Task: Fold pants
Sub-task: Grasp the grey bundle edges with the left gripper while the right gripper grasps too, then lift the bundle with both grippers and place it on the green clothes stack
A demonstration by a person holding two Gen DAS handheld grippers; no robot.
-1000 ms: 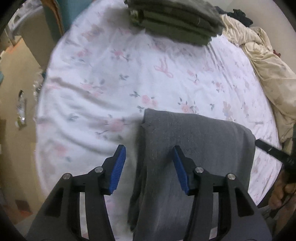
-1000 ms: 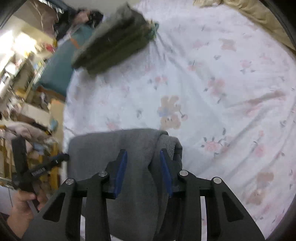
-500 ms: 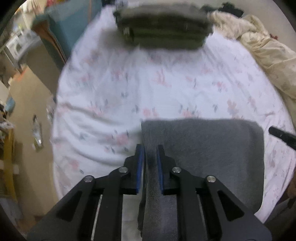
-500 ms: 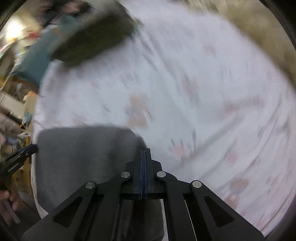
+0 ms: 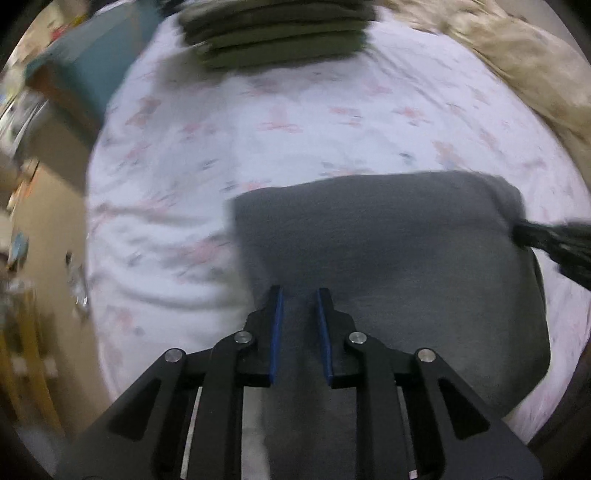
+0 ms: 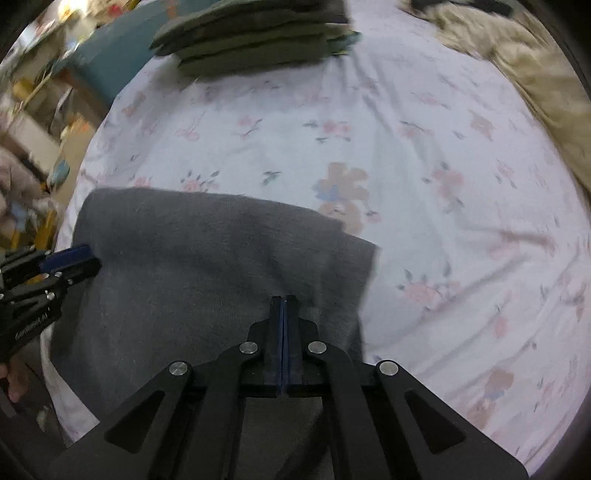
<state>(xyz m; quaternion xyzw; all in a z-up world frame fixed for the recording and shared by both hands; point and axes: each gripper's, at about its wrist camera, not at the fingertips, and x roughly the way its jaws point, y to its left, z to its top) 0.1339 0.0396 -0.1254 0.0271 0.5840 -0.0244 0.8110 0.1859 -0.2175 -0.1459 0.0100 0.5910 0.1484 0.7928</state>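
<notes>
The folded grey pants (image 5: 399, 258) lie at the near edge of the bed with the floral sheet (image 5: 295, 122). My left gripper (image 5: 298, 295) is shut on the pants' near left part, with grey cloth filling the narrow gap between its blue pads. My right gripper (image 6: 282, 301) is shut tight on the pants (image 6: 192, 258) near their right edge. Each gripper shows in the other's view: the right one (image 5: 546, 240) at the pants' right corner, the left one (image 6: 48, 269) at their left edge.
A stack of folded olive-green garments (image 5: 277, 33) sits at the far end of the bed, also seen in the right wrist view (image 6: 251, 37). A crumpled beige cloth (image 5: 524, 62) lies at the far right. A teal piece of furniture (image 5: 88, 70) and the floor are to the left.
Both grippers went from open to shut on the pants. The pants now look spread wider and flatter, and both views have shifted forward over the bed.
</notes>
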